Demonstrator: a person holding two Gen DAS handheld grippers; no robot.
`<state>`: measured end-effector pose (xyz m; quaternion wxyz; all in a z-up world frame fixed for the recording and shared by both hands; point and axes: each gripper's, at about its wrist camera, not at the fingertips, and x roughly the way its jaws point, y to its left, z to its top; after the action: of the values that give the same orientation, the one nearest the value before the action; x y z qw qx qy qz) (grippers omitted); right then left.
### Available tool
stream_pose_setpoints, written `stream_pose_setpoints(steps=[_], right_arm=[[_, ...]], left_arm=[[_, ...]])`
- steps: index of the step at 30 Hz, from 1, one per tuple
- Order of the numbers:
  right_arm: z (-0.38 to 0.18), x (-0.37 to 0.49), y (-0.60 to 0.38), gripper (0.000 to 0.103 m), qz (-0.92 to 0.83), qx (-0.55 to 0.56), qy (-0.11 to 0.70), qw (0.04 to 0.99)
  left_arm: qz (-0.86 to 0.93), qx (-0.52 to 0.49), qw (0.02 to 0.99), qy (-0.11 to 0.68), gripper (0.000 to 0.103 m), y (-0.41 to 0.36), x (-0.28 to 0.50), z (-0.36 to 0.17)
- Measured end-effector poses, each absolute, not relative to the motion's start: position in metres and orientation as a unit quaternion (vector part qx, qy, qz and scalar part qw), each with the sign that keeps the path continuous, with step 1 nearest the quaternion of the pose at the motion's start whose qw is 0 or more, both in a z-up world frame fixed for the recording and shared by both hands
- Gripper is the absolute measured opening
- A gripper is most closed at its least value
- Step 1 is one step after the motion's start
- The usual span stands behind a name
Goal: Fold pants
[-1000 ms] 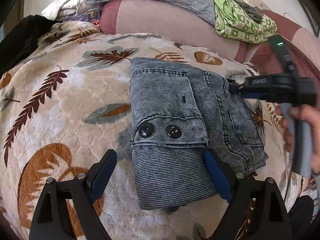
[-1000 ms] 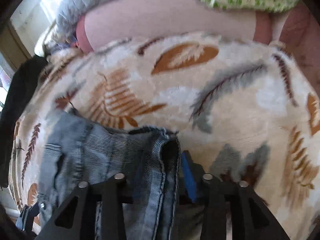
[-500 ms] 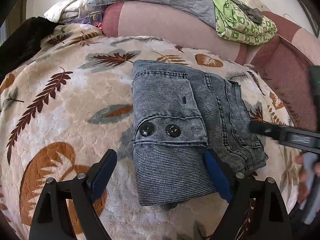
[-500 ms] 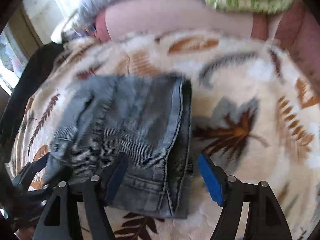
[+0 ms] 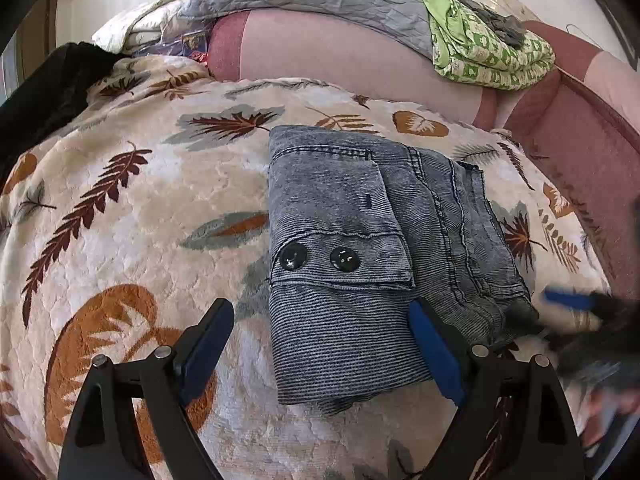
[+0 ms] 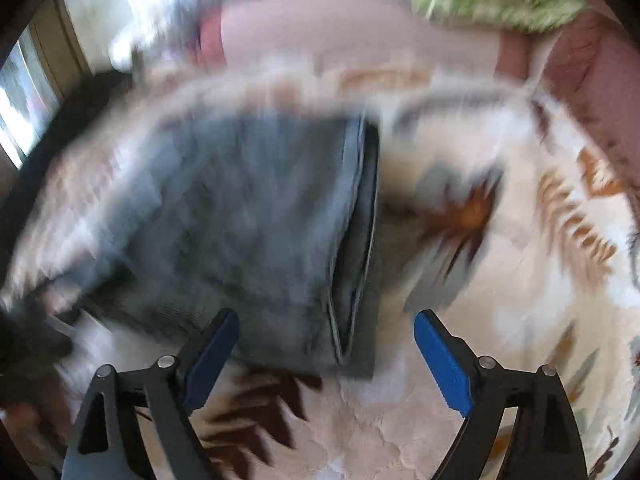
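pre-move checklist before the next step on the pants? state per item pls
1. Pants folded into a compact stack on the leaf-print blanket: ok.
2. Left gripper open, not pinching fabric: ok; near edge of the stack lies between its pads.
3. Right gripper free of the denim: ok; jaws opening, pads press on nothing, the stack's near edge just ahead.
4. Button flap lying flat, both buttons visible: ok.
5. Right-side layers aligned: not ok; leg edges step out unevenly.
6. Underside layers smooth: cannot tell, hidden.
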<state>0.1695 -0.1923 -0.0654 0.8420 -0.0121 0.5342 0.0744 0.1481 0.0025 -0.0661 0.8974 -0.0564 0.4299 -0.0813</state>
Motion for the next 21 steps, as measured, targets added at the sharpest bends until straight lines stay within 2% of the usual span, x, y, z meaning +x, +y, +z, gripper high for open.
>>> stream_pose_setpoints(steps=[2,4,11,21], right_arm=[[-0.064,0.170,-0.204,0.100,0.062,0.016,0.526,0.848],[-0.044,0.161,-0.210,0.098,0.070,0.039,0.508,0.857],[0.004,0.104,-0.214,0.102,0.079,0.010,0.430,0.899],[0.014,0.046,-0.217,0.103,0.079,-0.024,0.395,0.915]], left_arm=[[-0.075,-0.050,0.900,0.427,0.089,0.001,0.146,-0.066],[-0.070,-0.041,0.902,0.424,0.089,0.001,0.141,-0.060],[-0.045,-0.017,0.912,0.408,0.089,-0.010,0.109,-0.034],[-0.019,0.000,0.917,0.398,0.089,-0.023,0.065,-0.009]])
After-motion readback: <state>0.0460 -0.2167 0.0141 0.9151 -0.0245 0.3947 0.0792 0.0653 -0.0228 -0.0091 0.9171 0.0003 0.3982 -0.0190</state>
